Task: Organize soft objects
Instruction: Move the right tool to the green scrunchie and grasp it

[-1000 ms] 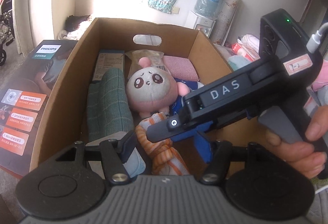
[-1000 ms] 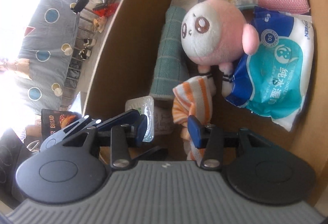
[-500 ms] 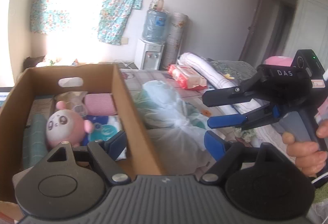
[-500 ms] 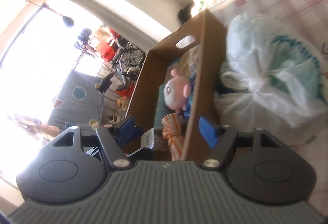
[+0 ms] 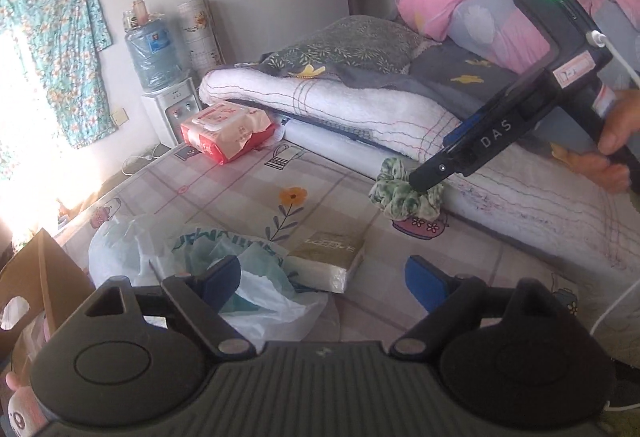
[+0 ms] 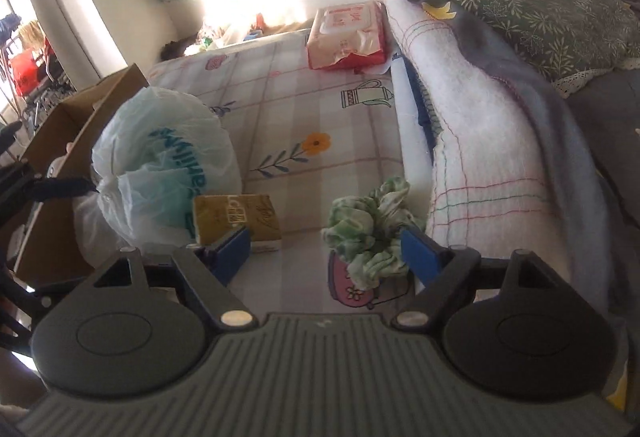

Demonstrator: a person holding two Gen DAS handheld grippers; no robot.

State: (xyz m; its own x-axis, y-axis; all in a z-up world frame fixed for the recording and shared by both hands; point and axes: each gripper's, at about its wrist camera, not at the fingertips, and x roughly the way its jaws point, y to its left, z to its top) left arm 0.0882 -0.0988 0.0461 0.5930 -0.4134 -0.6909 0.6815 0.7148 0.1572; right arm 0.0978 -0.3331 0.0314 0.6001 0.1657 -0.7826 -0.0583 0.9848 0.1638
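The right gripper [image 6: 326,251], jaws just widened and spread, frames the crumpled green-and-white cloth scrunchie [image 6: 370,227] at its 1 o'clock, likely the next pickup. The left gripper [image 5: 322,277], also just widened and empty, hovers over the white plastic bag [image 5: 192,257] and gold tissue pack [image 5: 326,259]. All lie on the checked, flower-printed bed sheet [image 5: 224,193]; the brown cardboard box [image 6: 80,109] waits at 9 o'clock.
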